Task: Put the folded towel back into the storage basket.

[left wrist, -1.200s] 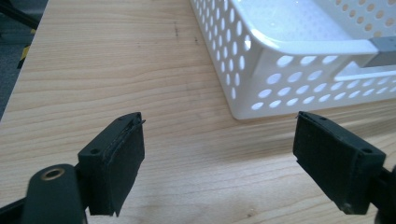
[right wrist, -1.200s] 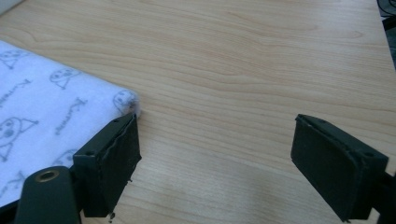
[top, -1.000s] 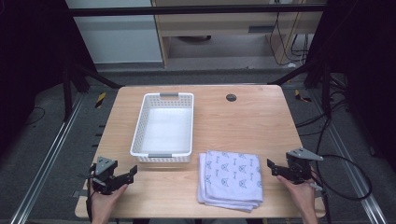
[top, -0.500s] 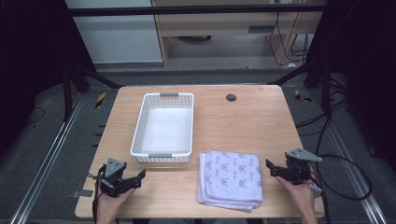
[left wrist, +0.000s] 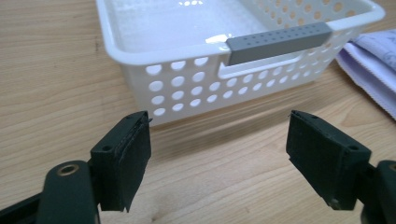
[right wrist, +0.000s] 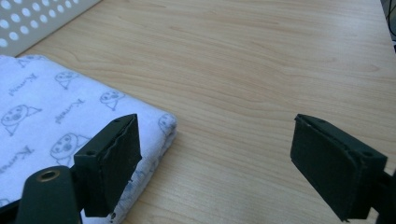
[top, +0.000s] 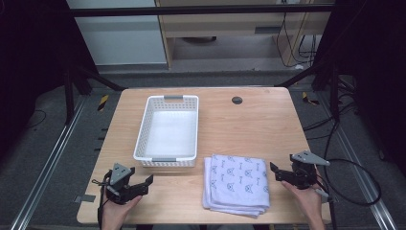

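You have hardly begun: the folded towel [top: 235, 181] lies flat on the counter [top: 253, 124], just beside the white basket's [top: 168, 128] near right corner, and the basket holds nothing. Your left tongs [top: 142, 184] and right tongs [top: 276, 173] both gape wide and grip nothing. By my reckoning, grasping and moving the towel all remains.

On the wooden tabletop [top: 249, 124], the white perforated plastic basket [top: 168, 130] sits at ten o'clock, the folded printed white cloth [top: 235, 182] at five o'clock, just beside the basket's near right corner.
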A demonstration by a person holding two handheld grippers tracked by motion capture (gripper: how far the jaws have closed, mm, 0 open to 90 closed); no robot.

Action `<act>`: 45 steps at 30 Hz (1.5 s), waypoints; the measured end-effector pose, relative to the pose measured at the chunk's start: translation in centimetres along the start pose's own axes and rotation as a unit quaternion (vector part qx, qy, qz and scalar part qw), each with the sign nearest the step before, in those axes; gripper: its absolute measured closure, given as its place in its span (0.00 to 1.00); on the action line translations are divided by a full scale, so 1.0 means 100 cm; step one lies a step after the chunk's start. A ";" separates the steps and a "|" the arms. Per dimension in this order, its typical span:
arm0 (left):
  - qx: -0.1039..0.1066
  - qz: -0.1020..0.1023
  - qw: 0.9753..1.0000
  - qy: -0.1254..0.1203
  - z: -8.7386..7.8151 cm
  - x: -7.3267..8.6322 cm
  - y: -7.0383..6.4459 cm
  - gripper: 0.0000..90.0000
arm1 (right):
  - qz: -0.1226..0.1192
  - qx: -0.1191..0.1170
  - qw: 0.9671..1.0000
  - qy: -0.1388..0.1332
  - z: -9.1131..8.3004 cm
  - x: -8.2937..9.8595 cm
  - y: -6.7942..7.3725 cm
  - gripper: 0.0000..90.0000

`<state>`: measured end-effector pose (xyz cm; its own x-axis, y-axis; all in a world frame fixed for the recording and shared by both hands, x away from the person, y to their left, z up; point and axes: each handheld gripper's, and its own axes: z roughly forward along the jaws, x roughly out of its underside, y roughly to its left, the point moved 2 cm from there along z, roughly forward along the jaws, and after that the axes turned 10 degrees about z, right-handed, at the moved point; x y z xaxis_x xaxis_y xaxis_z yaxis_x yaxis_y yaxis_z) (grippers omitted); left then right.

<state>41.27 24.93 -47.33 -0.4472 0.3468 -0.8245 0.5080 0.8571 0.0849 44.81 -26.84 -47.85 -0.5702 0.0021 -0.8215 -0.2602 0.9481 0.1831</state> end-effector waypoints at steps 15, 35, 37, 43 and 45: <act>0.027 0.021 0.999 -0.018 -0.006 -0.017 -0.024 0.27 | -0.007 -0.022 1.000 -0.012 -0.006 -0.015 0.013 0.24; 0.039 0.032 0.997 -0.056 -0.004 -0.072 -0.047 0.28 | -0.006 -0.044 0.998 -0.042 -0.010 -0.059 0.030 0.29; 0.043 0.030 0.997 -0.057 -0.002 -0.076 -0.051 0.28 | -0.001 -0.047 0.998 -0.044 -0.010 -0.062 0.031 0.29; 0.052 0.036 0.997 -0.052 0.005 -0.081 -0.064 0.30 | -0.003 -0.048 0.998 -0.038 -0.006 -0.060 0.033 0.30; 0.054 0.038 0.997 -0.049 0.008 -0.081 -0.067 0.30 | -0.004 -0.049 0.998 -0.036 -0.006 -0.058 0.033 0.30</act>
<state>42.02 16.04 -41.67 -0.3334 0.3655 -0.8691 0.6164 0.7820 0.0924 46.82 -23.91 -42.12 -0.5103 0.0207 -0.8598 -0.3416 0.9126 0.2247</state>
